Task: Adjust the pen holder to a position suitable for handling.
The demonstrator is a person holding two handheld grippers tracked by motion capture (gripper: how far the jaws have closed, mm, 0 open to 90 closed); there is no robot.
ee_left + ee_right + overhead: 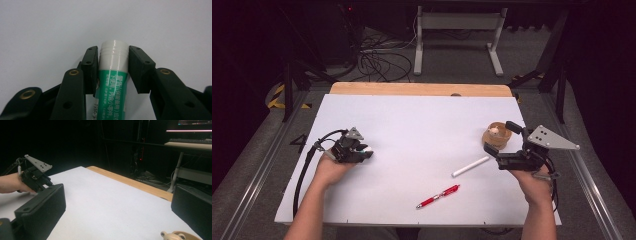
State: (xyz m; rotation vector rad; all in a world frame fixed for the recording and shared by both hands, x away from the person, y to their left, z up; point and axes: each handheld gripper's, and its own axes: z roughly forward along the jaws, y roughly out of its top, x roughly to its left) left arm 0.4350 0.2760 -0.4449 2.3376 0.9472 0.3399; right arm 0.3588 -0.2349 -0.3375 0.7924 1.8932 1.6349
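On the white table (422, 125), a glue stick (113, 75) is clamped near its cap by the left gripper (113, 67), so it could be levered loose; the right gripper (507, 137) is held apart.

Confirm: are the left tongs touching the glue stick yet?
Touching. The left gripper view shows the left tongs with both pads against the white cap end of the glue stick, with no gap on either side.

left gripper (113, 71) | jaws flank glue stick (113, 75) | white table (50, 25)
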